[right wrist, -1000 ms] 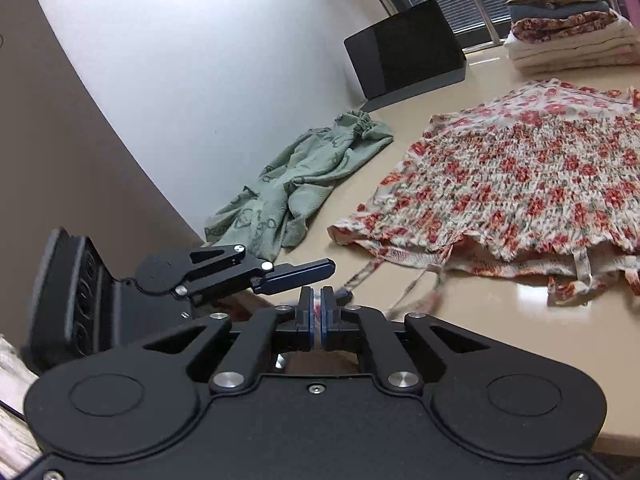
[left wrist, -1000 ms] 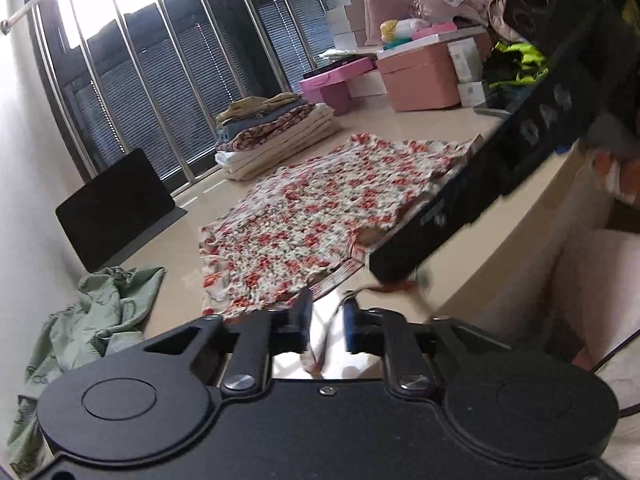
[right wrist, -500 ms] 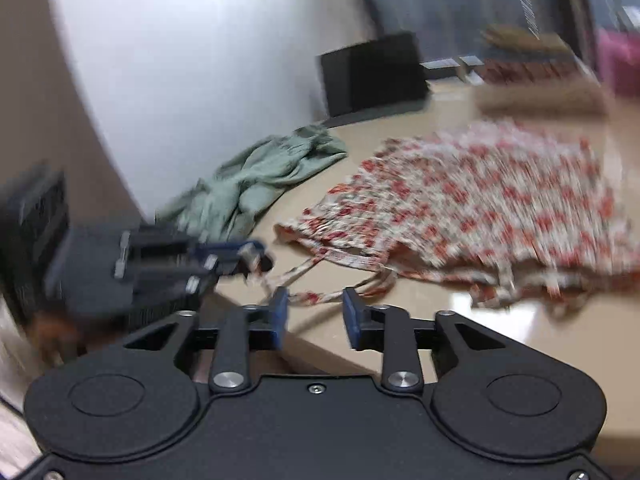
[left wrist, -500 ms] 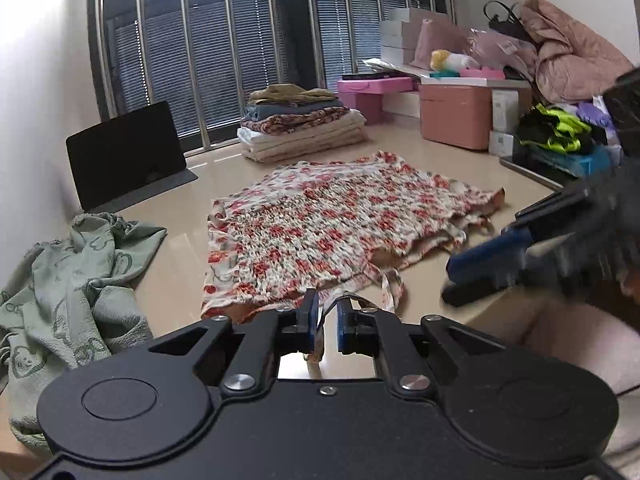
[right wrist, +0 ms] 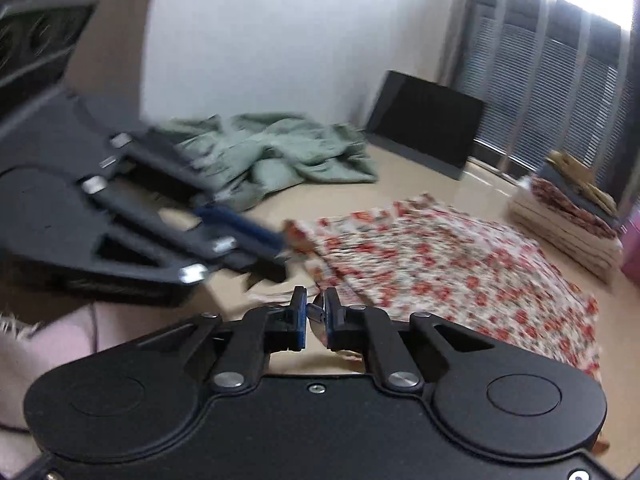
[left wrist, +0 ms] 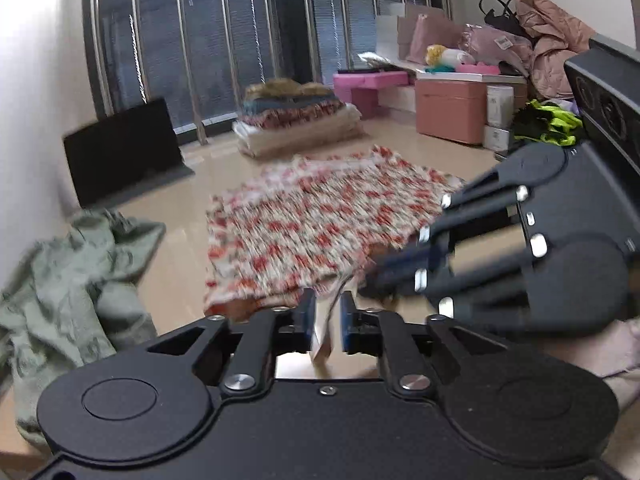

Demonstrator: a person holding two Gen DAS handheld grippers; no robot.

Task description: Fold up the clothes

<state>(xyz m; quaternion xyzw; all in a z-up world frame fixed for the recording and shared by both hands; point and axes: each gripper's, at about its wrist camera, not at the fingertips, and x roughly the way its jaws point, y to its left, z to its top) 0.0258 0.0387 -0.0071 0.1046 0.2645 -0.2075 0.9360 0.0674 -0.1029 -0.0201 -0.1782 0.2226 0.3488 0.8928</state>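
Observation:
A red-flowered white garment (left wrist: pixel 320 220) (right wrist: pixel 440 264) lies flat on the beige table (left wrist: pixel 180 216). My left gripper (left wrist: pixel 325 320) is at its near edge. Its jaws are opening, and a thin strap (left wrist: pixel 325 340) of the garment hangs loose between them. My right gripper (right wrist: pixel 315 314) is at the same edge, just to the right. Its jaws are closing and pinch a bit of strap (right wrist: pixel 316 314). Each gripper shows blurred in the other's view, the right gripper (left wrist: pixel 396 276) at right and the left gripper (right wrist: pixel 272 248) at left.
A crumpled green garment (left wrist: pixel 72 280) (right wrist: pixel 280 152) lies left of the flowered one. A black tablet (left wrist: pixel 124 148) leans at the back left by the barred window. A stack of folded clothes (left wrist: pixel 296 120) (right wrist: pixel 568 216) sits behind. Pink boxes (left wrist: pixel 452 108) and bags crowd the back right.
The right gripper opened, swung in to the garment's near edge and closed on the strap. The left gripper's jaws widened around its strap, and its view rolled level.

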